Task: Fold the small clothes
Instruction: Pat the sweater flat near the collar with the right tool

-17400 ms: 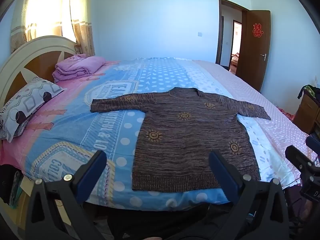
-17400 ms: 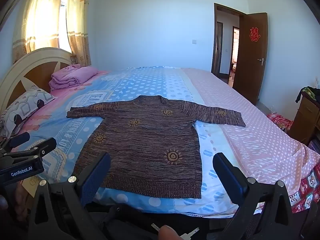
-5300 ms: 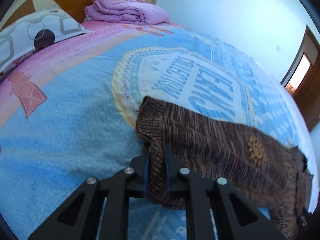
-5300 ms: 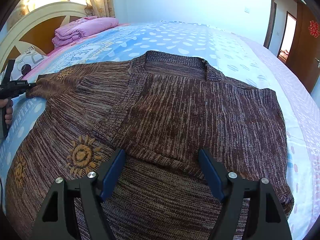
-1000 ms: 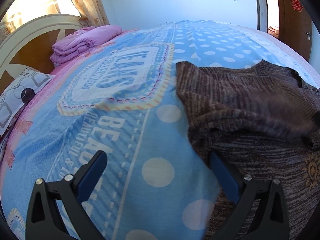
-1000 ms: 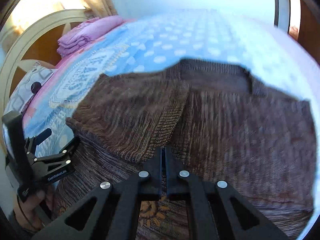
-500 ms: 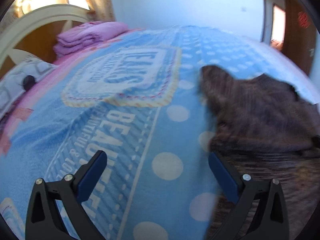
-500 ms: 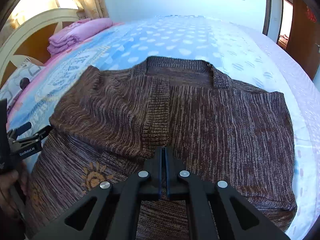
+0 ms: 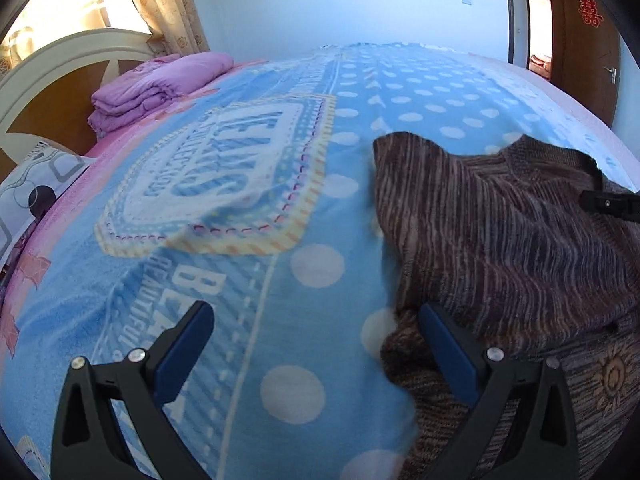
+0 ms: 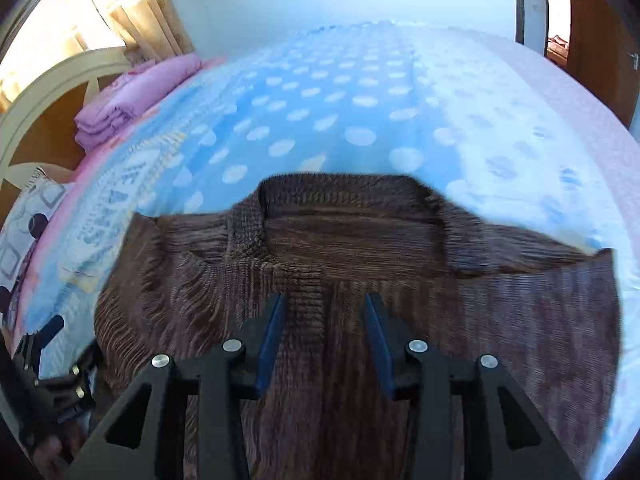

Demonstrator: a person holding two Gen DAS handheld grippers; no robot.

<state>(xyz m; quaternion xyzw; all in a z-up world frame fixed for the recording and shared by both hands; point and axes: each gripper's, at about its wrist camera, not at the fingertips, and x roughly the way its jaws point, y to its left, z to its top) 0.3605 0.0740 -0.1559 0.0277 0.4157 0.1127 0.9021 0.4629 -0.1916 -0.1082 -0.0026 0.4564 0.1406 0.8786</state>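
Both claws (left [image 9: 316, 344], right [image 10: 325, 332]) gape over sweater [image 10: 360, 280].

Left gripper [image 9: 316, 340] spread wide; right gripper [image 10: 325, 316] apparently parted, blurred

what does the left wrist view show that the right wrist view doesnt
Only the left wrist view: a sun motif on the sweater and the red door ornament.
Only the right wrist view: the sweater's neckline, and both shoulders.
Both: the brown sweater, purple folded bedding, headboard, and both grippers open, left gripper and right gripper.
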